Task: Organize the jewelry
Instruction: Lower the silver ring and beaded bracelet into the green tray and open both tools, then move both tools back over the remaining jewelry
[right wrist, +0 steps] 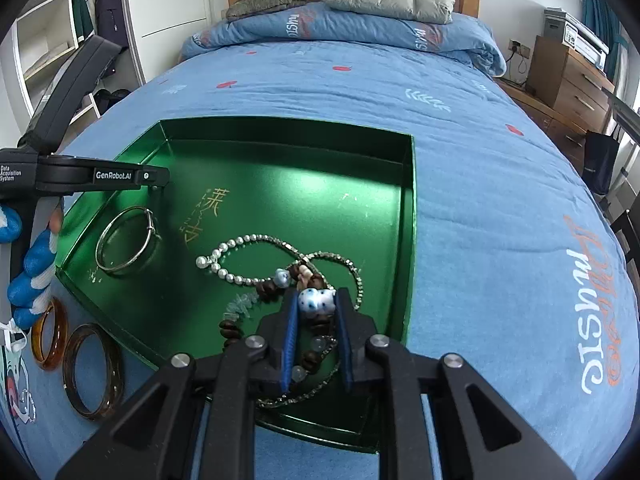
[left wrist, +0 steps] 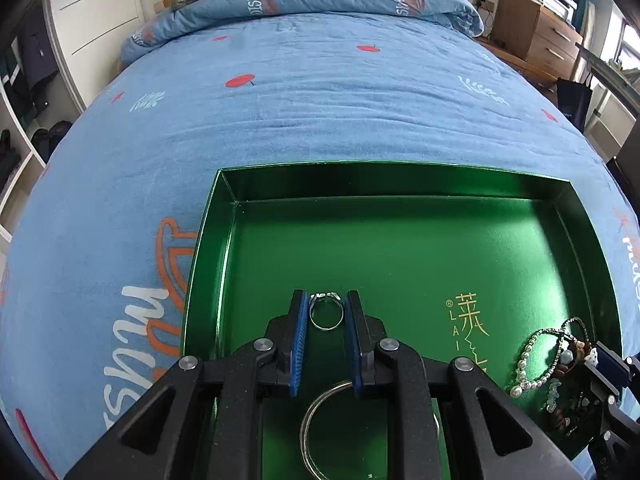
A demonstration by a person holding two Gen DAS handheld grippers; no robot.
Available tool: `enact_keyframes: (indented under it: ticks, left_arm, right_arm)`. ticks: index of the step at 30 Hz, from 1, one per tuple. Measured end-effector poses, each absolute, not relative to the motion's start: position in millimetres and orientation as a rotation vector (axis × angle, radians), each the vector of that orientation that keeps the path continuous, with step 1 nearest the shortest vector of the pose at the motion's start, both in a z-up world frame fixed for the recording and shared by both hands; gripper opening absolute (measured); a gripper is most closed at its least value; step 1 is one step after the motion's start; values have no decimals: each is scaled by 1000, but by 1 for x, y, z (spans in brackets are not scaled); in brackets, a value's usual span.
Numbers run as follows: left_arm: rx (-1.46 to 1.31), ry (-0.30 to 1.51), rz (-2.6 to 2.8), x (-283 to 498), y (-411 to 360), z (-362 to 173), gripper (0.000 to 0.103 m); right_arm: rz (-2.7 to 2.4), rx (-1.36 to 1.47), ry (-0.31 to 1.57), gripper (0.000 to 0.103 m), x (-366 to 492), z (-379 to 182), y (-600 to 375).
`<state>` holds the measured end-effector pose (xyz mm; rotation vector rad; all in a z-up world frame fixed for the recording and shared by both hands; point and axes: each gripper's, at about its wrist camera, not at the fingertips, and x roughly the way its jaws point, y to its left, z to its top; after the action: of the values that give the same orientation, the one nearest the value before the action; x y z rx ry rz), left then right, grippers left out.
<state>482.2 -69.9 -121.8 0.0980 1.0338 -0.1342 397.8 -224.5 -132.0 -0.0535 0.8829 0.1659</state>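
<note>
A green box (left wrist: 400, 184) (right wrist: 406, 216) lies on the blue bed. My left gripper (left wrist: 327, 308) is shut on a small silver ring (left wrist: 326, 313), held between its blue pads over the box floor. A silver bangle (left wrist: 320, 432) (right wrist: 126, 240) lies in the box below it. My right gripper (right wrist: 316, 304) is shut on a blue-spotted white bead (right wrist: 317, 302) of a brown bead bracelet (right wrist: 268, 290). The bracelet lies in a heap with a pearl bracelet (right wrist: 232, 258) (left wrist: 528, 364) and a rhinestone chain (right wrist: 352, 268) in the box.
Two amber bangles (right wrist: 50, 334) (right wrist: 94, 372) lie on the bedcover left of the box. The left gripper's body (right wrist: 80, 176) and a blue-gloved hand (right wrist: 30, 264) are at the box's left edge. A folded quilt (right wrist: 340, 28) and a wooden dresser (right wrist: 568, 80) are farther back.
</note>
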Motion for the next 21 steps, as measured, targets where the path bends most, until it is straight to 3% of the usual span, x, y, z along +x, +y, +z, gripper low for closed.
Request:
enact_keyframes:
  ticks: [2,5,7,8,21]
  left_arm:
    - [108,1037,-129,481,-68,-122,19]
    - [90,1046,-143,483,-66,-122,25]
    - [76,1043,-152,481,-65,-117,45]
    - [70,1030,-158,478,-64,-112,47]
    - [77,784,-141,365,-36,1,56]
  right_arm:
    - [163,-55,882,18,397,-131,-224]
    - [165,-43,874,33,396,-127,-225]
    - [166,-41,864,35,394,-119,-226]
    - [166,-42,857,35,391,-114,-226]
    - [179,-35,704,35,304,-23,-221]
